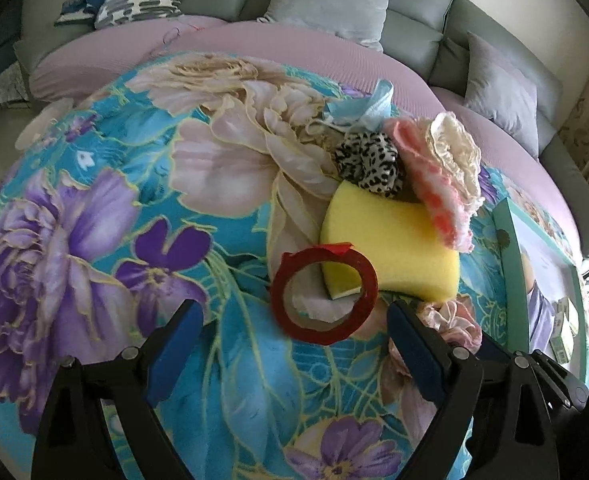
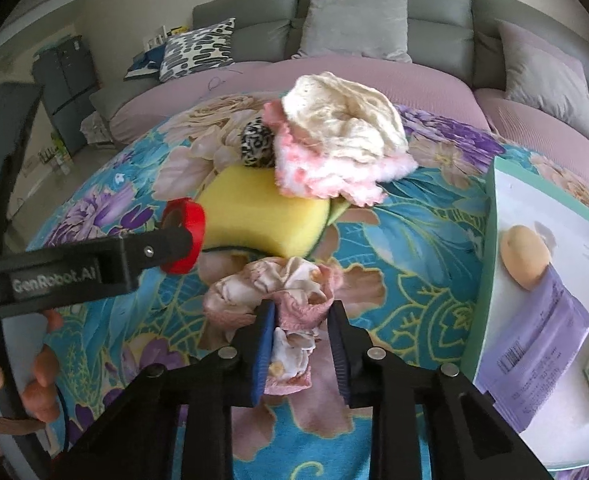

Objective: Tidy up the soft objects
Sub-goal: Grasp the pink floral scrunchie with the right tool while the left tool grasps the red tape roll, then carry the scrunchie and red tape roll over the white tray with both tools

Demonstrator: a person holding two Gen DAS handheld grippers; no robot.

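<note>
Pink-and-cream satin scrunchie (image 2: 278,292) on floral blue bedspread (image 2: 414,216), near yellow sponge (image 2: 254,216); right tongs (image 2: 300,320) clamped on it. Left tongs (image 1: 294,320) apart beside red tape roll (image 1: 324,294).

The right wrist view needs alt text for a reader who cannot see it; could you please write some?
The right gripper pinches a pale pink scrunchie on a floral blanket. Beyond it lie a yellow sponge and a pink and cream cloth. The left gripper reaches in beside a red tape roll; a teal-edged box sits right.
</note>
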